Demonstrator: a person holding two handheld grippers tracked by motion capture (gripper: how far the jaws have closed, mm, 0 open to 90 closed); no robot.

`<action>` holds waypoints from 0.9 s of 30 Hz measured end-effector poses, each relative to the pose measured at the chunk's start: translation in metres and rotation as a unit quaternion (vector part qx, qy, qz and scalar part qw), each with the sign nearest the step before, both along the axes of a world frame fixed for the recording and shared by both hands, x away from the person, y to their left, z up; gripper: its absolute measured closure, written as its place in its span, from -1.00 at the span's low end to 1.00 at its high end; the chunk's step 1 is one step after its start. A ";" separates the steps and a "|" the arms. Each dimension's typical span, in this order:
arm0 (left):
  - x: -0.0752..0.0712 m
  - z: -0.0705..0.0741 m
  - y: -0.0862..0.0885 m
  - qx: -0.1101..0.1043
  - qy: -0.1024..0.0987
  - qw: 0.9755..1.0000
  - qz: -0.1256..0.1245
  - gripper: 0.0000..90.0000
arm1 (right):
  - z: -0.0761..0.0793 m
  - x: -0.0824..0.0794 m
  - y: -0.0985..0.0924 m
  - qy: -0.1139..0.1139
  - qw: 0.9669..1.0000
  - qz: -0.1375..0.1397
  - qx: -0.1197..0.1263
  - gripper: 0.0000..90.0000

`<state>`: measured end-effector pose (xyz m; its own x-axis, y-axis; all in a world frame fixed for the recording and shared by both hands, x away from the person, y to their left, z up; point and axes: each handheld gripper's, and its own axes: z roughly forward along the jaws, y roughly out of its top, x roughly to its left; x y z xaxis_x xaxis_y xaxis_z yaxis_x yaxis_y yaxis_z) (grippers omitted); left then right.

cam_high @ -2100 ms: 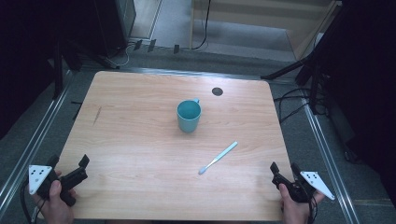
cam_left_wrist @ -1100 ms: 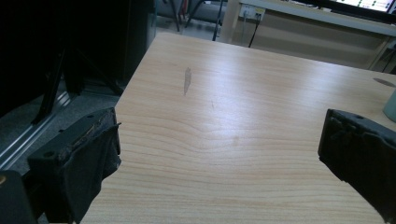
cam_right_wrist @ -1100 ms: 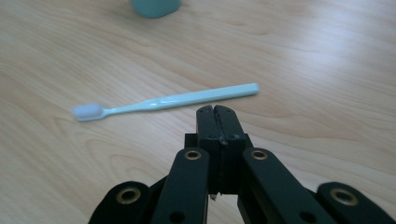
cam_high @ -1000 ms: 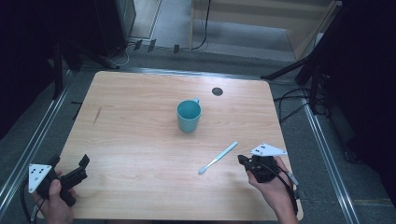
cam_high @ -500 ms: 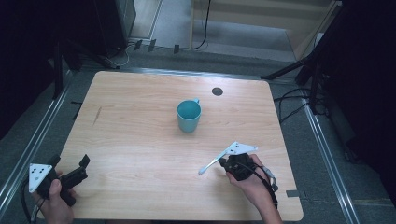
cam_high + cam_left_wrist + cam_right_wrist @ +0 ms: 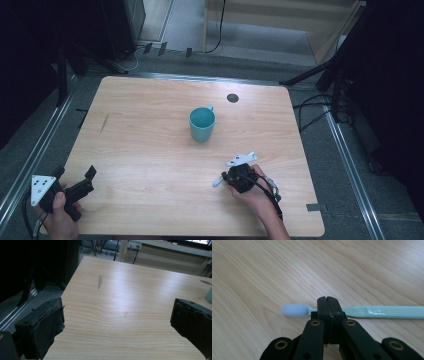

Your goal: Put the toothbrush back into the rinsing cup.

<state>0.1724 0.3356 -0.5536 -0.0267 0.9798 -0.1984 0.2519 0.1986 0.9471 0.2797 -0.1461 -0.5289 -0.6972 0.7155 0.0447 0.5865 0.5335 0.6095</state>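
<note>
A pale mint toothbrush (image 6: 387, 312) with a whitish head lies flat on the wooden table (image 6: 150, 115), right of centre near the front. My right gripper (image 6: 328, 300) is shut on its thin neck just behind the head. In the high view the brush head (image 6: 218, 181) pokes out to the left of the right gripper (image 6: 231, 179), which a hand holds low over the table. A teal cup (image 6: 202, 123) stands upright mid-table, well beyond it. My left gripper (image 6: 75, 172) is held at the front left corner, open, with bare wood between the jaws (image 6: 117, 322).
A small dark round hole (image 6: 232, 97) marks the table behind the cup. The cup's edge (image 6: 209, 295) shows at the far right of the left gripper view. Metal rails run along both table sides, and cables and stands lie on the floor beyond.
The right hand has moved its gripper from the front right corner leftward to the toothbrush and shut it on the neck. The left gripper has stayed put.
</note>
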 end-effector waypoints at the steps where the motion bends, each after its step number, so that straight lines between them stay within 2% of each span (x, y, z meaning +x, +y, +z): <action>1: 0.000 0.000 0.000 0.000 0.000 1.000 0.000 -1.00 | -0.001 0.002 0.001 -0.001 1.000 -0.001 0.002 1.00; 8: 0.000 0.000 0.000 0.000 0.001 1.000 -0.001 -1.00 | -0.005 0.017 0.009 -0.003 0.999 -0.031 0.030 1.00; 10: 0.000 0.000 0.000 -0.001 0.001 1.000 -0.001 -1.00 | -0.004 0.023 0.009 -0.006 0.999 -0.039 0.030 1.00; 13: 0.000 0.000 0.000 -0.003 0.001 1.000 -0.001 -1.00 | 0.004 0.035 0.002 -0.008 0.997 -0.056 0.048 1.00; 15: 0.000 0.000 0.001 -0.002 0.002 1.000 -0.001 -1.00 | 0.011 0.047 -0.007 -0.013 0.996 -0.075 0.051 1.00; 21: 0.001 0.000 0.000 -0.003 0.001 1.000 -0.002 -1.00 | 0.020 0.079 -0.038 -0.019 0.990 -0.139 0.024 1.00; 27: 0.001 0.000 0.000 -0.002 0.002 1.000 -0.004 -1.00 | 0.017 0.092 -0.057 -0.010 0.987 -0.160 0.002 1.00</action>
